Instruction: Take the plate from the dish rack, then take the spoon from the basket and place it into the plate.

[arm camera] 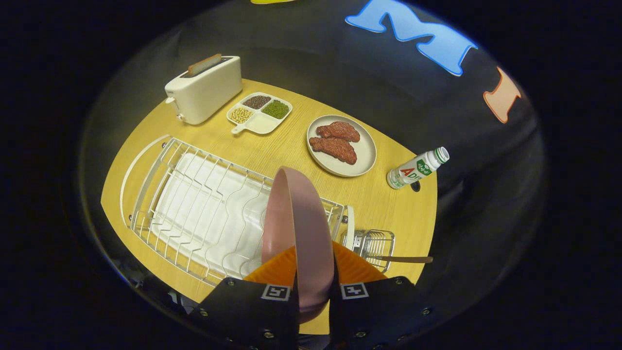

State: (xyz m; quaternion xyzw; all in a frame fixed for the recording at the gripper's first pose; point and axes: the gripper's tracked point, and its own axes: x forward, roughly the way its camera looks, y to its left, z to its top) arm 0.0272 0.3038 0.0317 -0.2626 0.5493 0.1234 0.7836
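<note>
A pink plate [301, 218] stands on edge between my two fingers, and my gripper [313, 265] is shut on its rim. The plate hangs above the near right end of the white wire dish rack [194, 204], which lies on the wooden table. Just right of the rack sits a small wire basket [374, 243]. A wooden spoon handle [406, 259] sticks out of the basket toward the right. The spoon's bowl is hidden inside the basket, behind my right finger.
Beyond the rack, a white toaster [204, 90] with a slice in it, a divided tray of beans [259, 113] and a plate with two pieces of meat [341, 145]. A small bottle [417, 168] lies near the table's right edge [430, 228].
</note>
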